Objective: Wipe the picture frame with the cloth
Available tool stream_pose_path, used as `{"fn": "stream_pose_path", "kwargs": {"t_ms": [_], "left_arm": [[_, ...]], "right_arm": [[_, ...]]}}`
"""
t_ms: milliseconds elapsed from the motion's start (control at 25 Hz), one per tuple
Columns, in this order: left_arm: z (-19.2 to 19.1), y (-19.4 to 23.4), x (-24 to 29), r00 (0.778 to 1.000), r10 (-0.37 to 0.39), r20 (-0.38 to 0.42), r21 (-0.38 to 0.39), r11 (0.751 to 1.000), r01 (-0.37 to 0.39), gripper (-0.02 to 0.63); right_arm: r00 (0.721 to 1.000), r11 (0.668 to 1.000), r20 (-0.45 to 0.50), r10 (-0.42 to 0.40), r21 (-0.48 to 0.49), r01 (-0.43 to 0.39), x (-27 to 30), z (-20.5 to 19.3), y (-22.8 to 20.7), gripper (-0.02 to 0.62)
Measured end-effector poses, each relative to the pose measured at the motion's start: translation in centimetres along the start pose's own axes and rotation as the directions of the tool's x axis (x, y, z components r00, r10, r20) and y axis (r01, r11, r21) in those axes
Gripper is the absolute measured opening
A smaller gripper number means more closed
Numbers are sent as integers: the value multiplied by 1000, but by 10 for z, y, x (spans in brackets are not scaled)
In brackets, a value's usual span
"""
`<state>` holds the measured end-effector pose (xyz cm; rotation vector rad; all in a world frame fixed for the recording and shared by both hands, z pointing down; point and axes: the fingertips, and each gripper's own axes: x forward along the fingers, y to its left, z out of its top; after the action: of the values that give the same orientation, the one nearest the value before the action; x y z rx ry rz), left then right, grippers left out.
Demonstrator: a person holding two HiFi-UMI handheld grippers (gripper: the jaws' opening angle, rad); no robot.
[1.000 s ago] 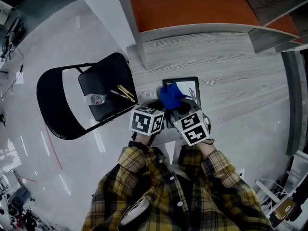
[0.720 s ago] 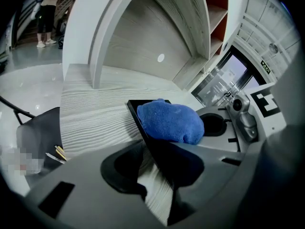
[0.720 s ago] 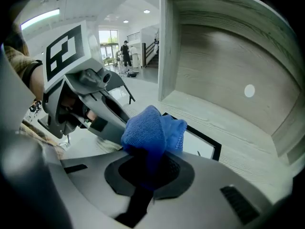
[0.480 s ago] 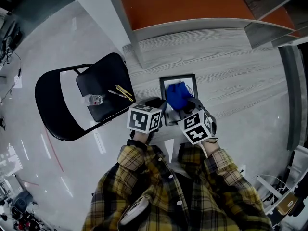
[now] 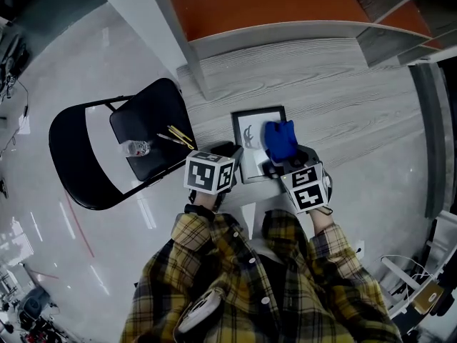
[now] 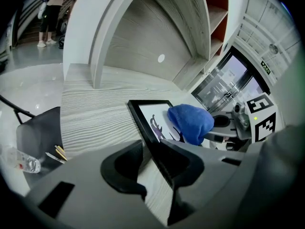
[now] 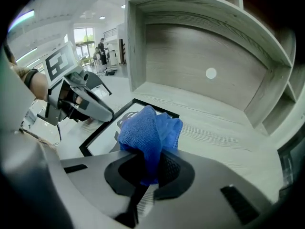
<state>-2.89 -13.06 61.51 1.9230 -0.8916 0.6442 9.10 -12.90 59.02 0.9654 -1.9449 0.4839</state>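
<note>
The picture frame lies flat on the grey wooden table, picture side up. The right gripper is clenched on the blue cloth, and the bunched end of the cloth hangs over the frame's right side. The left gripper has just been opening its jaws. They now stand wide and released around the frame's near left rail, which lies against one jaw with a gap at the other.

The main risk is that nothing pins the frame. A firm stroke with the cloth could drag it sideways or spin it on the smooth table, whose edge is not far beyond the frame's left side.

The rail is still between the left jaws, so any lift or twist of that hand could lever the frame's near corner up.

The cloth is pinched by one fold, and heavy drag could pull it free. If the bunch flattens, the hard jaw tips could scrape the glass.
</note>
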Motion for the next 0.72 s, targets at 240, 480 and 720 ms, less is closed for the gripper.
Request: {"fn": "stream_pose_path", "kwargs": {"t_ms": [240,480,720], "left_arm": [[0,0,1,1000,-3,-6,2,1000,3,104],[0,0,0,1000,-3,1,0,1000,3,104],[0,0,0,1000,-6,7,6,1000,6,104]], "right_arm": [[983,988,114,141,49,-147,-37,29,40,34],[941,942,111,321,63,-329,-31,32,103,34],[941,941,-12,339,2,-339,6,8,130,34]]}}
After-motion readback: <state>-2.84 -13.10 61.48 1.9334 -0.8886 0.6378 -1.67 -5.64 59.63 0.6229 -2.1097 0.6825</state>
